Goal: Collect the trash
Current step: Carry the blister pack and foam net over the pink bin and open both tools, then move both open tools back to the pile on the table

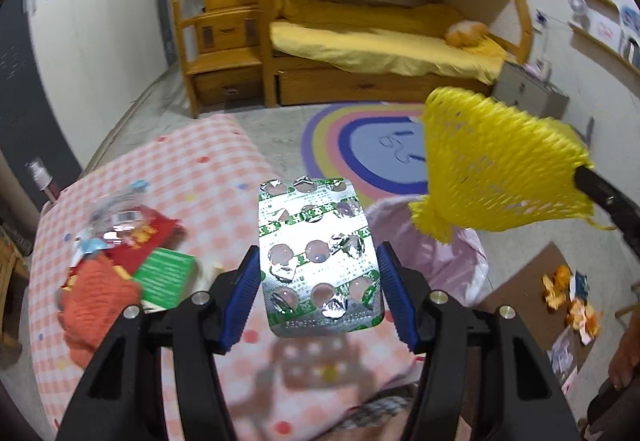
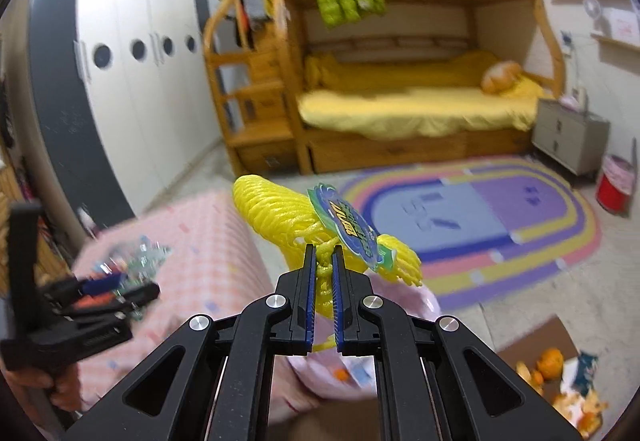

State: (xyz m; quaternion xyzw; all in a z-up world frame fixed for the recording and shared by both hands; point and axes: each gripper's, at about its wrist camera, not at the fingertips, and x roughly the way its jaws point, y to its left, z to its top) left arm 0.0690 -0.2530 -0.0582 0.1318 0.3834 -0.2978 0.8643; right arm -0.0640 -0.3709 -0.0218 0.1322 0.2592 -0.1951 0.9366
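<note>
The left gripper [image 1: 318, 283] holds a silver foil pill sheet with green print [image 1: 318, 253] between its blue pads [image 1: 240, 297]. The pads press on both long edges, and the sheet sticks up and out past the tips. Most of its little bubbles are torn open. It hangs in the air above the desk covered with a pink checked cloth [image 1: 208, 169].

The right gripper [image 2: 322, 269] is squeezed tight on a yellow plastic net bag [image 2: 280, 209]. It pinches the bunched neck of the net, next to a round blue and green paper tag [image 2: 350, 229]. The net fans out wide above a thin pink plastic bag [image 1: 452, 253], which sits just beside the desk.

On the desk to the left lie a fuzzy orange cloth [image 1: 100, 297], a small green box [image 1: 168, 273] and a red packet [image 1: 148, 237], all close together. On the floor to the right, orange peels [image 1: 572, 301] lie on a flat brown cardboard sheet [image 1: 532, 277]. Farther back are a rainbow oval rug [image 2: 480, 225] and a wooden bunk bed with yellow sheets [image 2: 400, 109].
</note>
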